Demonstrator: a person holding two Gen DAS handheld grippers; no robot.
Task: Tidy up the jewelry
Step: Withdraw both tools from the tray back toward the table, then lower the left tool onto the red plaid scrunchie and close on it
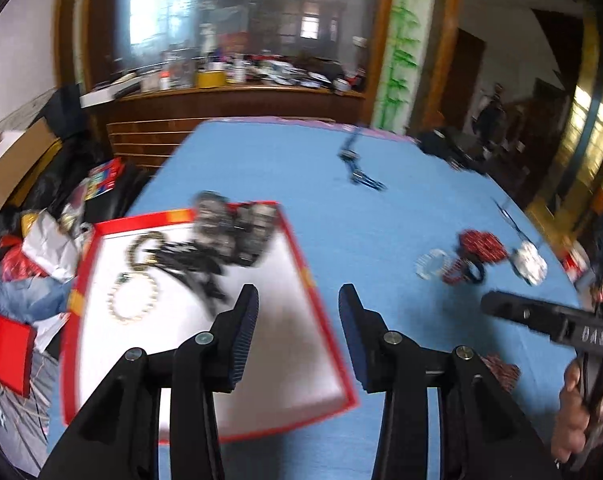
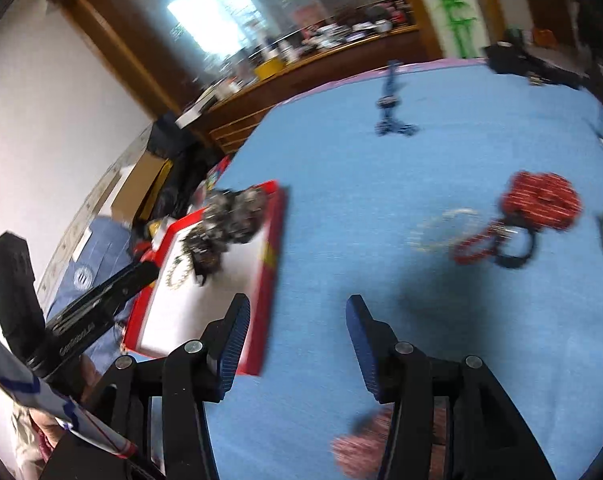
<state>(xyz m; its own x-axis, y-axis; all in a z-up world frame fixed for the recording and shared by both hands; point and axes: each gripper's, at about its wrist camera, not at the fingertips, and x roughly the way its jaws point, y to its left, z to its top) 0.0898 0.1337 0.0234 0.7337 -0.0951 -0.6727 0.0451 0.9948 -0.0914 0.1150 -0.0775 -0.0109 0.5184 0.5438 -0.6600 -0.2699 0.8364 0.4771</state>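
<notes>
A red-rimmed white tray [image 1: 293, 264] lies on the blue table, holding a gold bead bracelet [image 1: 143, 250], a pearl bracelet [image 1: 132, 300] and a dark jewelry pile [image 1: 221, 232]. My left gripper [image 1: 297, 310] is open and empty above the tray's right edge. To the right lie a red beaded piece [image 1: 481, 246], a clear bracelet [image 1: 433, 266] and a white item [image 1: 529, 266]. My right gripper [image 2: 297, 320] is open and empty over bare table beside the tray [image 2: 275, 236]. The red piece [image 2: 541, 200] and clear bracelet [image 2: 445, 230] lie ahead of it to the right.
A blue strap-like item [image 1: 353, 160] lies at the table's far side. A dark red beaded thing [image 2: 361, 448] lies near under the right gripper. Clutter, boxes and bags [image 1: 41, 240] sit beyond the left table edge. A wooden counter [image 1: 237, 100] stands behind.
</notes>
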